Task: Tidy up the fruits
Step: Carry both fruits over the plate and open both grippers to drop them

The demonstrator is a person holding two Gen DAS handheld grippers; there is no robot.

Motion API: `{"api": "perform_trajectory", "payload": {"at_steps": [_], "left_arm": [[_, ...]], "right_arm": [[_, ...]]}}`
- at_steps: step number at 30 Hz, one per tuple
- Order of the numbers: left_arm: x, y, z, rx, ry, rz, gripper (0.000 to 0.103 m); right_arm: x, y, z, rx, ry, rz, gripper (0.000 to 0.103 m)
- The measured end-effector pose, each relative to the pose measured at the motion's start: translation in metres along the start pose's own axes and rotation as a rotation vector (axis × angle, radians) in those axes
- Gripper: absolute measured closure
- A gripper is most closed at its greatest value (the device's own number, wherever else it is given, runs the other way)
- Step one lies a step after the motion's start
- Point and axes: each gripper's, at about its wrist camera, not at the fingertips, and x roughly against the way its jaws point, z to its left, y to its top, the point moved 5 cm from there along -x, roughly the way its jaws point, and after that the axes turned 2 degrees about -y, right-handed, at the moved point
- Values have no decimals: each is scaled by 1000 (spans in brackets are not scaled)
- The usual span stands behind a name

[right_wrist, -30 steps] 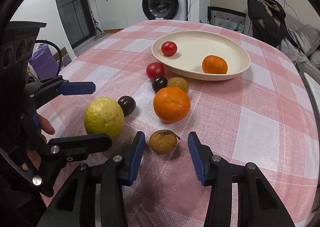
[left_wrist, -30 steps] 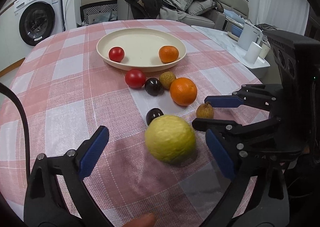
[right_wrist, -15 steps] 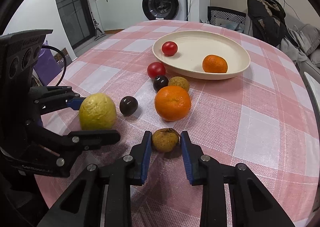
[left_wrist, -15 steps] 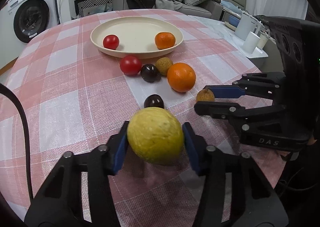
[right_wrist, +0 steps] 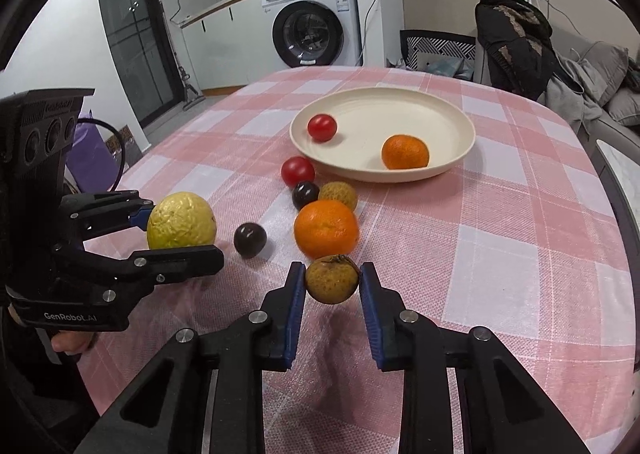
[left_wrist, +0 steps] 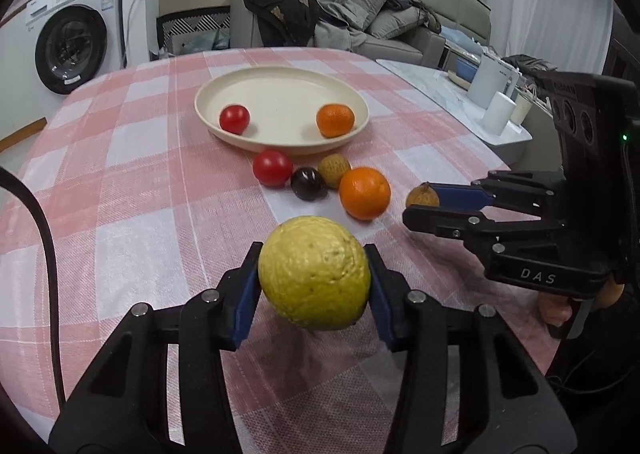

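My left gripper [left_wrist: 314, 286] is shut on a big yellow-green fruit [left_wrist: 314, 272] and holds it above the checked tablecloth; it also shows in the right wrist view [right_wrist: 181, 220]. My right gripper [right_wrist: 331, 282] is shut on a small brown fruit [right_wrist: 331, 279], lifted off the cloth. A cream plate [right_wrist: 448, 110] farther back holds a red tomato [right_wrist: 322, 127] and a small orange [right_wrist: 405, 152]. In front of the plate lie a red tomato [right_wrist: 297, 171], a dark plum [right_wrist: 305, 194], a tan fruit [right_wrist: 339, 194], a large orange [right_wrist: 326, 228] and a second dark plum [right_wrist: 250, 239].
The round table [left_wrist: 120, 182] has a pink and white checked cloth. A washing machine [right_wrist: 316, 30] stands behind, a chair with a dark jacket [right_wrist: 508, 34] beyond the table, and a side table with white cups [left_wrist: 496, 110] to the right.
Both grippers closed on their fruits, the left on the yellow-green one and the right on the brown one, and lifted them off the cloth.
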Motion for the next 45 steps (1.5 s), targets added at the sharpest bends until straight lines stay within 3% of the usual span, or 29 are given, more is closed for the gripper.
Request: {"api": "perform_trajectory", "payload": {"at_steps": [12,31,45], "left_arm": [[8,36,7,10,26,-81,58],[0,85,25,43,84,-180,58],[-32,99,40,80,90,-173,58]], "right_arm": [[25,28,-20,-94,-42,-136,75],[15,56,-29,-136,-33,-166,75],[-2,73,-35,-142,-33,-164,75]]}}
